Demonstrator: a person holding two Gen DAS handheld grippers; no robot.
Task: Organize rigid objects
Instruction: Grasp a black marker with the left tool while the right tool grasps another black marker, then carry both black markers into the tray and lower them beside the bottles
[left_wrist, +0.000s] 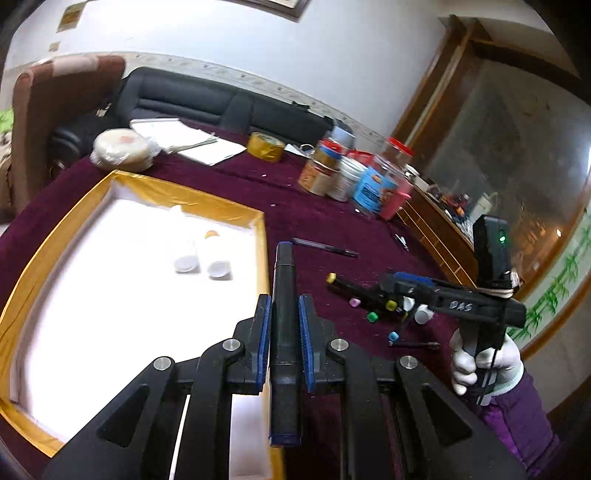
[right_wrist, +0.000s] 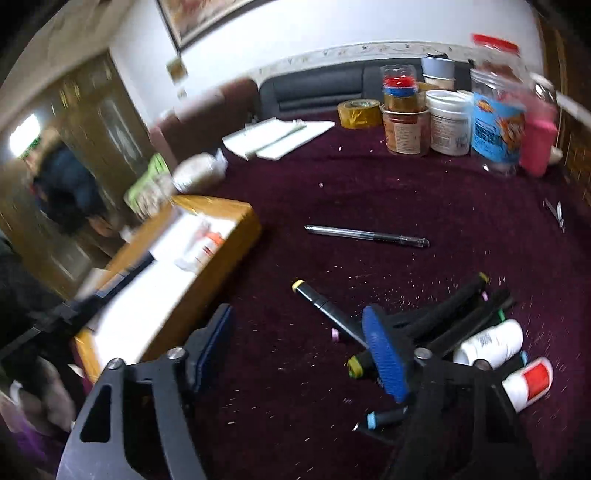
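My left gripper (left_wrist: 285, 314) is shut on a black marker with a blue cap (left_wrist: 284, 295), which points forward over the right edge of the gold-rimmed tray (left_wrist: 192, 201). Two small white bottles (left_wrist: 203, 262) lie on the tray's white lining. My right gripper (right_wrist: 299, 347) stands open with nothing between its blue pads (right_wrist: 384, 358), low over the maroon cloth, left of a heap of black markers (right_wrist: 454, 314) with coloured caps. Two white bottles (right_wrist: 491, 343), one red-labelled (right_wrist: 532, 382), lie beside that heap. In the left wrist view the right gripper (left_wrist: 399, 291) is held by a gloved hand (left_wrist: 480, 360).
A thin pen (right_wrist: 369, 234) lies on the cloth between tray and jars. Several jars and tins (right_wrist: 450, 118), a roll of yellow tape (right_wrist: 360, 112) and papers (right_wrist: 277, 136) stand at the back. A dark sofa (left_wrist: 192, 99) runs behind the table, a wooden cabinet (left_wrist: 436, 225) at the right.
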